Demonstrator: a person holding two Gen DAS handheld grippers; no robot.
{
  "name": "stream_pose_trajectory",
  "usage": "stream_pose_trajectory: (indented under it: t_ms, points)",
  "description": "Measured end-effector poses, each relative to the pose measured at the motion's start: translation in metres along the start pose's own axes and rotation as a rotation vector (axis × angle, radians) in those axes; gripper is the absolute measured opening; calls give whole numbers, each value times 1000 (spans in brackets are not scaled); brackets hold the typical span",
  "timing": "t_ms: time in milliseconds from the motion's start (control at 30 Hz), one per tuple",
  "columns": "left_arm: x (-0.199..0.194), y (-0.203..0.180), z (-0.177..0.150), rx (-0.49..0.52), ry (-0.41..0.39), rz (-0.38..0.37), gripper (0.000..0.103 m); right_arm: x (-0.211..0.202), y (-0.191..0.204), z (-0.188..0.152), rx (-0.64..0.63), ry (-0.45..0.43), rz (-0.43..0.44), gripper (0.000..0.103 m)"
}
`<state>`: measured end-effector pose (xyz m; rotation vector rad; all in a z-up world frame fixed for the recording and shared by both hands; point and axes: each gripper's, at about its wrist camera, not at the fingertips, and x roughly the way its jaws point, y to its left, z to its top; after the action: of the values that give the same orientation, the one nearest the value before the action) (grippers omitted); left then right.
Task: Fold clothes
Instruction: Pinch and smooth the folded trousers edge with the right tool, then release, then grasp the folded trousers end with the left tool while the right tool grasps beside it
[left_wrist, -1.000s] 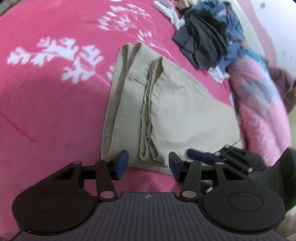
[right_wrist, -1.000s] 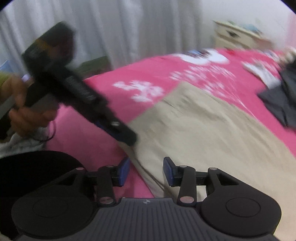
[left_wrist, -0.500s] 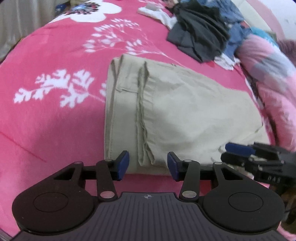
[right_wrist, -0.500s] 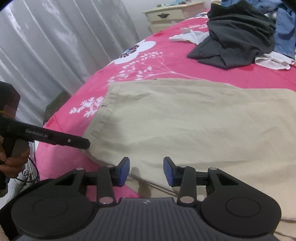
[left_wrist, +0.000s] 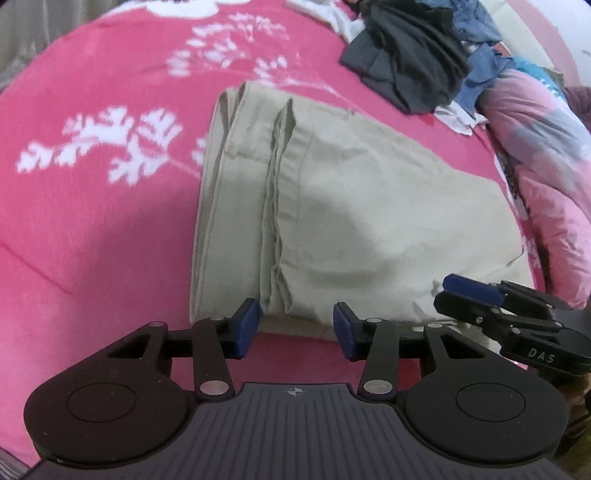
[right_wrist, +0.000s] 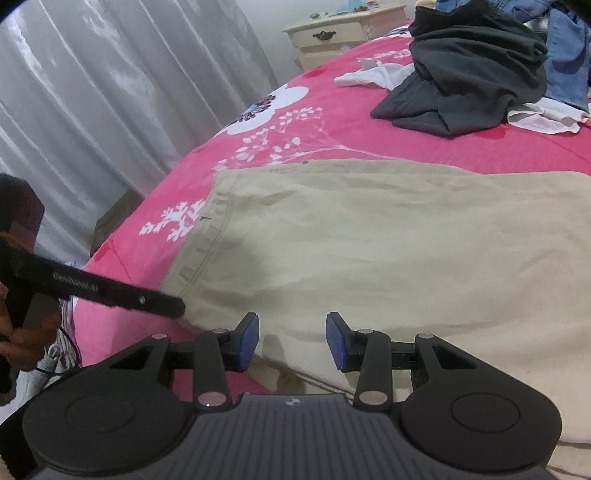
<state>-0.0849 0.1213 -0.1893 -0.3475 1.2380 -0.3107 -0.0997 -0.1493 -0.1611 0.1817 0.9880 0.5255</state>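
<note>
Two blue-padded fingers of your left gripper stand apart and empty at the near edge of the folded beige cotton trousers, which lie flat on the pink bedspread with white flower print. Your right gripper enters from the right of this view, over the trousers' near right corner. A heap of dark grey and blue denim clothes sits well beyond.

From your right wrist, the right gripper is likewise spread wide, holding nothing, its pads just above the trousers' near hem. Your left gripper points at the waistband corner. Grey curtains hang behind the bed, and a cream bedside cabinet stands beyond.
</note>
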Motion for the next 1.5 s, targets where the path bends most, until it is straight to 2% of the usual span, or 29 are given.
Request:
stream_pose_trajectory:
  t_ms: [100, 233, 300, 367, 433, 633, 700, 867, 1000, 1033, 1067, 1100, 1133, 1167, 1333, 1500]
  points:
    - [1, 2, 0, -41, -17, -20, 45, 0, 0, 2, 3, -4, -7, 43]
    - [1, 6, 0, -90, -106, -36, 44, 0, 3, 8, 7, -15, -18, 43]
    - [6, 6, -1, -93, -101, -1, 36, 0, 4, 11, 9, -20, -24, 43]
    - [8, 5, -2, -95, -105, 28, 21, 1, 5, 16, 12, -27, -28, 43]
    - [6, 6, -4, -101, -123, 31, 14, 7, 11, 31, 24, -37, -10, 43]
    - [-3, -13, -17, 29, -205, 78, 9, 44, 47, 80, 30, -24, 46, 56]
    - [-8, -21, -20, 82, -237, 89, 8, 62, 61, 93, 1, 21, 49, 56]
    - [-18, -40, -28, 233, -310, 94, 8, 105, 85, 109, -52, 197, 10, 56]
    - [-24, -52, -32, 344, -339, 81, 8, 125, 94, 112, -87, 294, -57, 56]
    - [-26, -54, -32, 358, -342, 74, 8, 128, 96, 111, -106, 303, -89, 53]
    - [-27, -54, -32, 363, -348, 70, 8, 129, 97, 110, -122, 308, -111, 43]
    - [-28, -55, -31, 368, -353, 67, 8, 129, 95, 109, -129, 309, -121, 39]
    - [-28, -56, -30, 371, -358, 63, 8, 127, 94, 108, -131, 310, -128, 27]
    - [-29, -55, -29, 363, -365, 58, 8, 125, 91, 108, -116, 306, -128, 10]
    - [-44, -46, -24, 294, -413, 15, 8, 97, 85, 113, -12, 204, -104, 8]
    - [-58, -34, -21, 251, -440, 27, 8, 95, 109, 118, -77, 157, -95, 8]
